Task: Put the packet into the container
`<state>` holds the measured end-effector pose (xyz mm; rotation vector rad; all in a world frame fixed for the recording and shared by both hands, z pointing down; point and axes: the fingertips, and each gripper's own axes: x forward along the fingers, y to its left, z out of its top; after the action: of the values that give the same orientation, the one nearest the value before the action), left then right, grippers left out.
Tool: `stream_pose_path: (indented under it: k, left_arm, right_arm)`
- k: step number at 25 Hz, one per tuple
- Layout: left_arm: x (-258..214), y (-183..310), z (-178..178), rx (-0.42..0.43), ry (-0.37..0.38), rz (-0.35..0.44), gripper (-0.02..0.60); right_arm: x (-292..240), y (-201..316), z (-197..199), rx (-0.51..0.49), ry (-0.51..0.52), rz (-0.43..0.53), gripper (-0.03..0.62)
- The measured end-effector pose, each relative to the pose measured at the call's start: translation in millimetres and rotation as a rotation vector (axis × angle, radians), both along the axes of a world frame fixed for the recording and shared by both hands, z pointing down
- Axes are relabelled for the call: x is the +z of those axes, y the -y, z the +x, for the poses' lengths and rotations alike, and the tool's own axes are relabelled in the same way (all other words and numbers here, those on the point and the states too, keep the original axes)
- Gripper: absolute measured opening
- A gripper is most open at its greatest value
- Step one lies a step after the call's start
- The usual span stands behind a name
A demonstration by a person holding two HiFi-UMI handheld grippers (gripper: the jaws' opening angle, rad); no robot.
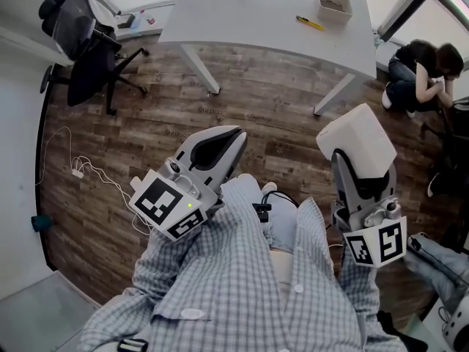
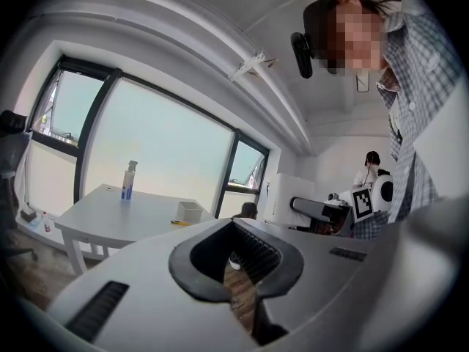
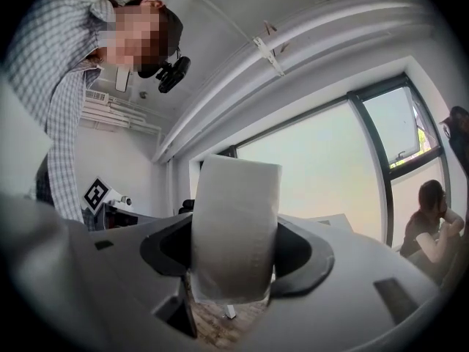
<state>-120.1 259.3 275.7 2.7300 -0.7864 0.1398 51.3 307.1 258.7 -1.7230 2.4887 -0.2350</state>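
Right claw (image 1: 359, 170) grips packet (image 1: 357, 138) over wood floor (image 1: 271, 101); left claw (image 1: 231, 144) seemingly shut; container (image 1: 334, 4) on table (image 1: 249, 13).

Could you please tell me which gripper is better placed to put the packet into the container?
Right. The right gripper has the white packet clamped between its jaws, and the container on the table lies ahead on that side. The left gripper is shut and empty.
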Motion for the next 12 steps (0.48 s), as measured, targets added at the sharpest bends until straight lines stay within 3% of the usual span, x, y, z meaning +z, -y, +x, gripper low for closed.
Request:
stream_pose_path:
  k: [12]
  left_arm:
    - [-6, -3, 15, 0.016, -0.019, 0.016, 0.008]
  right_arm:
    - [-1, -12, 25, 0.058, 0.000, 0.000, 0.284]
